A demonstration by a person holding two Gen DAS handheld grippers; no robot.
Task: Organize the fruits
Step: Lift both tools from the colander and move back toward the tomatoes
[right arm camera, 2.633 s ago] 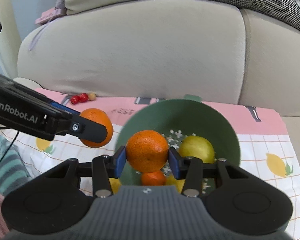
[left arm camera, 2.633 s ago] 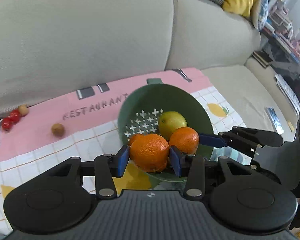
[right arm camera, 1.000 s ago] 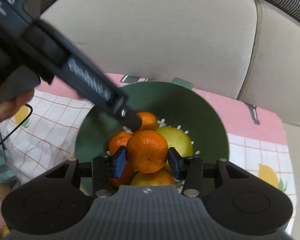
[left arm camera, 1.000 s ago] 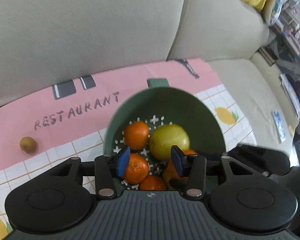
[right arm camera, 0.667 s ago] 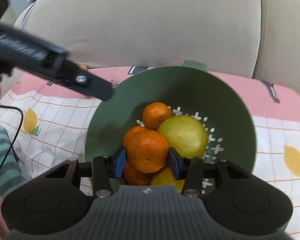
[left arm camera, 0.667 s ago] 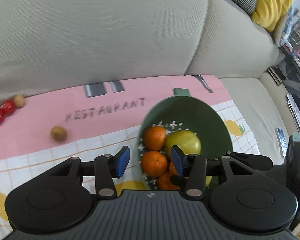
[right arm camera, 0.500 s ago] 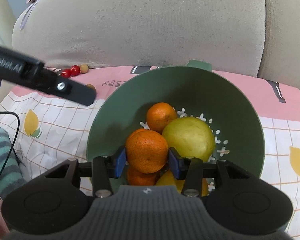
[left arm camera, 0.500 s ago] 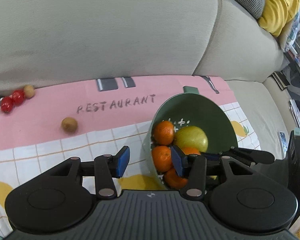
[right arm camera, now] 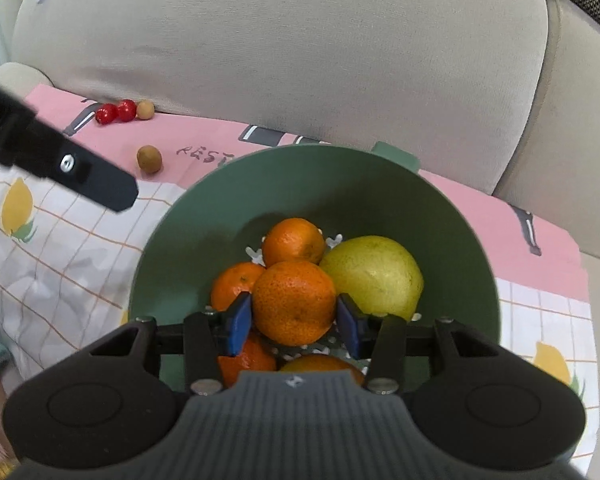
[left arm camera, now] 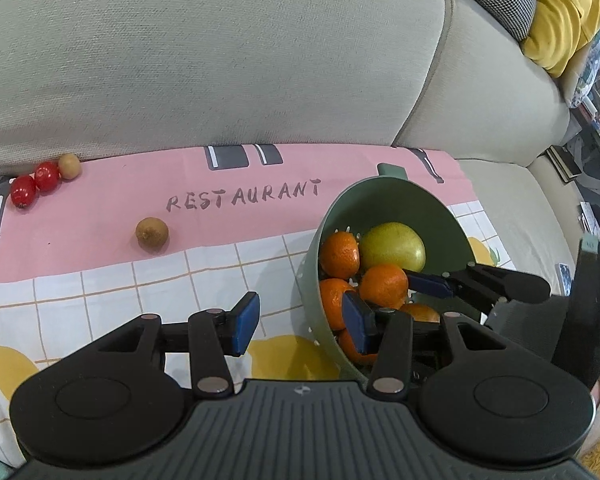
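A green colander bowl (right arm camera: 300, 156) sits on the printed cloth and holds several oranges and a large yellow-green fruit (right arm camera: 374, 272). My right gripper (right arm camera: 294, 322) is shut on an orange (right arm camera: 294, 302), low inside the bowl, just over the other fruit. In the left wrist view that held orange (left arm camera: 384, 286) shows between the right gripper's fingers (left arm camera: 428, 284) inside the bowl (left arm camera: 380, 186). My left gripper (left arm camera: 300, 322) is open and holds nothing; it hangs at the bowl's left rim, with its left pad over the cloth.
On the pink strip of cloth lie a small brown fruit (left arm camera: 152, 232), two red cherry tomatoes (left arm camera: 24, 191) and a beige round fruit (left arm camera: 69, 166) against the beige sofa back (left arm camera: 220, 60). The left gripper's finger (right arm camera: 92, 184) crosses the right wrist view's left side.
My left gripper let its orange go into the bowl and drew back to the left, still open. My right gripper came down into the bowl with its orange still held.
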